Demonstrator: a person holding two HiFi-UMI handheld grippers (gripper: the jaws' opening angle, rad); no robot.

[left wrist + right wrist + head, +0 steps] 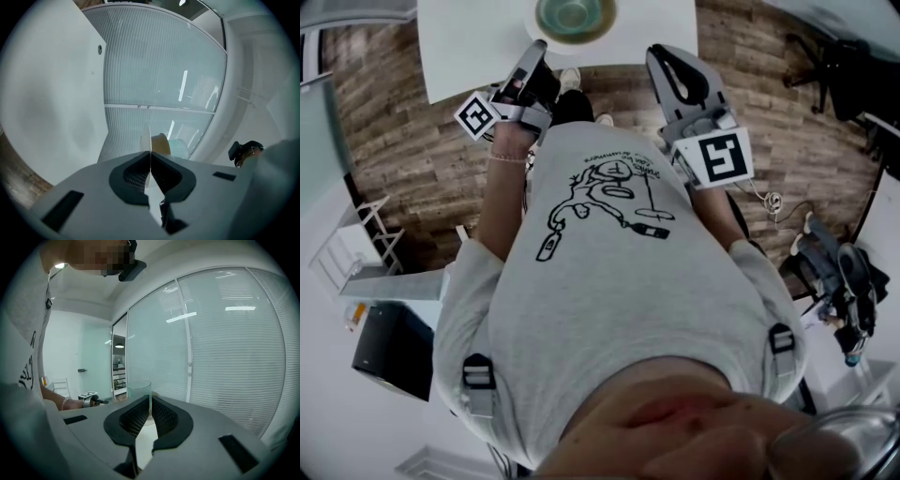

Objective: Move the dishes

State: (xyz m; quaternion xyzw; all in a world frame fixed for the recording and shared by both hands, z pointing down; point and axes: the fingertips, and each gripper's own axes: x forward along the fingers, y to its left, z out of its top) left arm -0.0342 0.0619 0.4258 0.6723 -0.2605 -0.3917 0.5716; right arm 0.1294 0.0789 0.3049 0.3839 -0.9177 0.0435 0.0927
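At the top of the head view a green glass bowl stands over the white table. My left gripper is rolled on its side and reaches the bowl's left rim. In the left gripper view its jaws are shut on the thin rim of a white plate, seen edge-on, with the glass bowl beyond it. My right gripper is upright to the right of the bowl and apart from it. Its jaws are shut with nothing clearly between the pads. The bowl stands just ahead of them.
The person stands at the table's near edge on a wooden floor. A black box and a white rack are at the left. A dark chair and a bag are at the right. Glass walls with blinds are ahead.
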